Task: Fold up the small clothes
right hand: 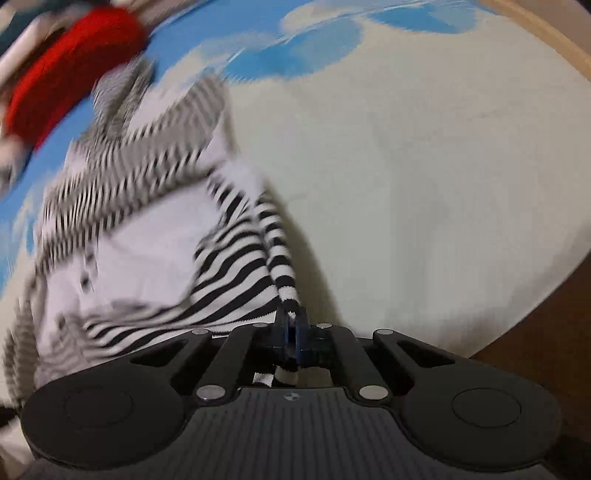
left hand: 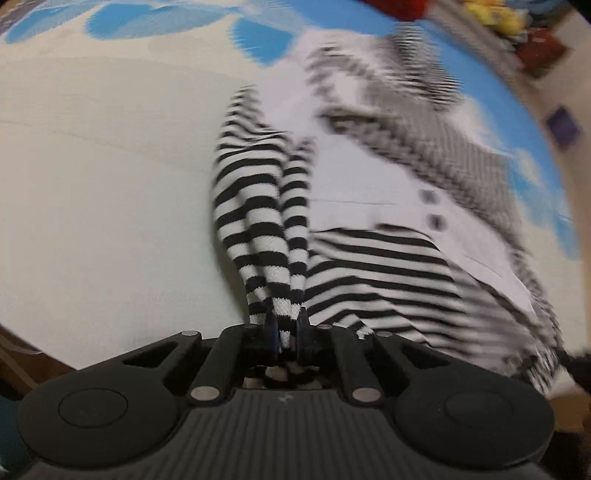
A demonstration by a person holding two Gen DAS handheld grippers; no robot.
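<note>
A small black-and-white striped garment (left hand: 373, 258) with a white buttoned front panel lies on a cream and blue cloth. My left gripper (left hand: 286, 325) is shut on a bunched striped edge of it, which rises in folds from the fingers. My right gripper (right hand: 291, 325) is shut on another bunched striped edge of the same garment (right hand: 236, 258). The cloth is stretched between both grippers and lifted at the near side. Much of the garment is motion-blurred.
The cream surface (left hand: 110, 184) has blue cloud shapes (right hand: 291, 48) at the far side. A red item (right hand: 70, 70) lies beyond the garment. A brown edge (right hand: 535, 317) shows at the lower right. Coloured clutter (left hand: 517, 26) sits at the far right.
</note>
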